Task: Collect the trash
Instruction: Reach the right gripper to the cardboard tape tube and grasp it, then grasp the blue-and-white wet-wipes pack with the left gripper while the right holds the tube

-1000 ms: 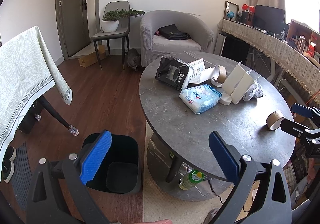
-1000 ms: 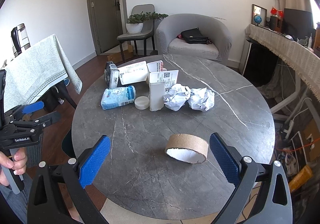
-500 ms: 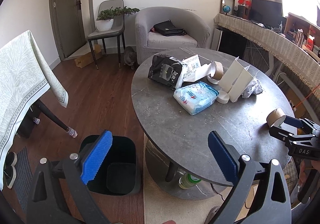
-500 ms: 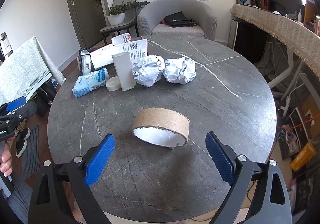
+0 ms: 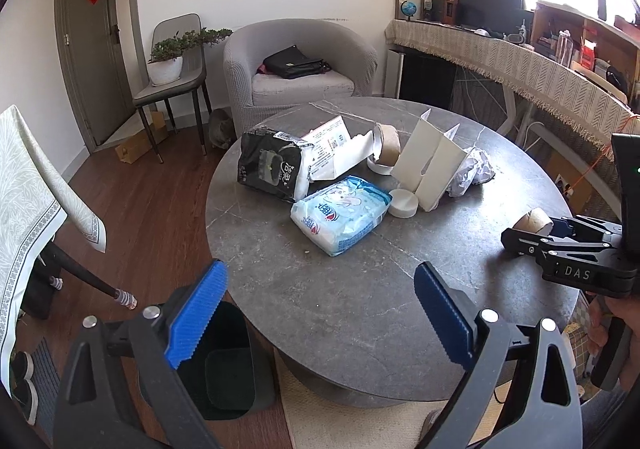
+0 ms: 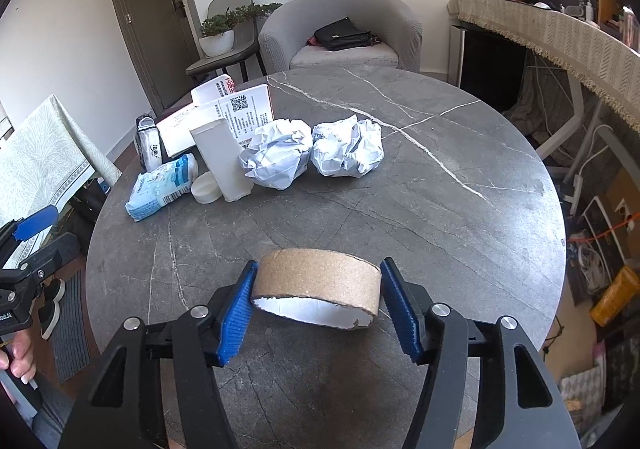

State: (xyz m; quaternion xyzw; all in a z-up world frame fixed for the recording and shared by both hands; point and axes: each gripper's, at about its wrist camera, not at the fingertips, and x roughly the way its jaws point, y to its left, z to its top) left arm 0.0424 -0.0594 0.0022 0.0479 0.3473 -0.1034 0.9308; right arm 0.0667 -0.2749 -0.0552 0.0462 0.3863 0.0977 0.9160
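The right gripper [image 6: 316, 303] has just been closing around the cardboard tape ring [image 6: 318, 287], which lies on its side near the front edge of the round table [image 6: 460, 233]; a second ago the jaws stood wide with the ring lying ahead of them, and now the ring sits between the blue pads [image 6: 237, 315], the left pad touching the ring's wall and the right pad just beside it with a thin gap, so the grip looks nearly made but not yet firm; the ring rests on the tabletop, not lifted. The left gripper [image 5: 320, 315] hangs wide and empty over the table's left edge, with the black bin [image 5: 224, 373] on the floor just below that edge; it has drifted sideways a little but has gone for nothing. The rest of the rubbish lies in a cluster toward the back-left of the table: a blue tissue pack [image 6: 162, 187], a black packet [image 5: 272, 171], a white box [image 6: 222, 159], a small white lid [image 6: 206, 187], printed cardboard [image 6: 240, 113] and two crumpled paper balls [image 6: 312, 153]; a second cardboard ring [image 5: 386, 141] shows behind them in the left view. This means the first piece of trash is about to be picked up; once the pads clamp, it probably has to be carried across to the bin, which stands on the far side from this hand.
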